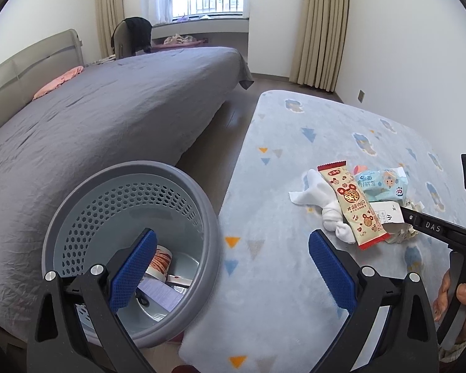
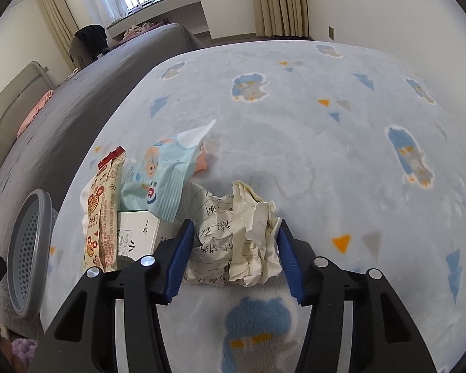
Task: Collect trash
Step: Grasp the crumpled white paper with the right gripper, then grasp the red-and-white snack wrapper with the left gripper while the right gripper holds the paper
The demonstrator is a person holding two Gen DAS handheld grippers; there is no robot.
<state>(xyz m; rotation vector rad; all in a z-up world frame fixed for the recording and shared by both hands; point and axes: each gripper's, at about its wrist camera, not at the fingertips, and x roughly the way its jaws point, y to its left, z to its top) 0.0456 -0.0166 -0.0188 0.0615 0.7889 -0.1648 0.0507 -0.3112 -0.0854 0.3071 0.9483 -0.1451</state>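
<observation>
A grey perforated waste basket (image 1: 87, 192) stands on the floor by the rug, with a cup and papers inside; it also shows in the right wrist view (image 2: 25, 248). My left gripper (image 1: 233, 264) is open and empty, its left finger over the basket. On the pale blue rug (image 2: 295, 118) lies a trash pile: a red-ended snack wrapper (image 1: 352, 205), a light blue wipes pack (image 2: 161, 174), a white box (image 2: 139, 233), a white tissue (image 1: 313, 192). My right gripper (image 2: 233, 248) has its pads on both sides of crumpled paper (image 2: 236, 242), touching it.
A bed with a grey sheet (image 1: 93, 118) runs along the left, close behind the basket. A strip of wood floor (image 1: 208, 161) lies between bed and rug. A white wall (image 1: 419, 46) borders the rug on the right. A window and curtains stand far back.
</observation>
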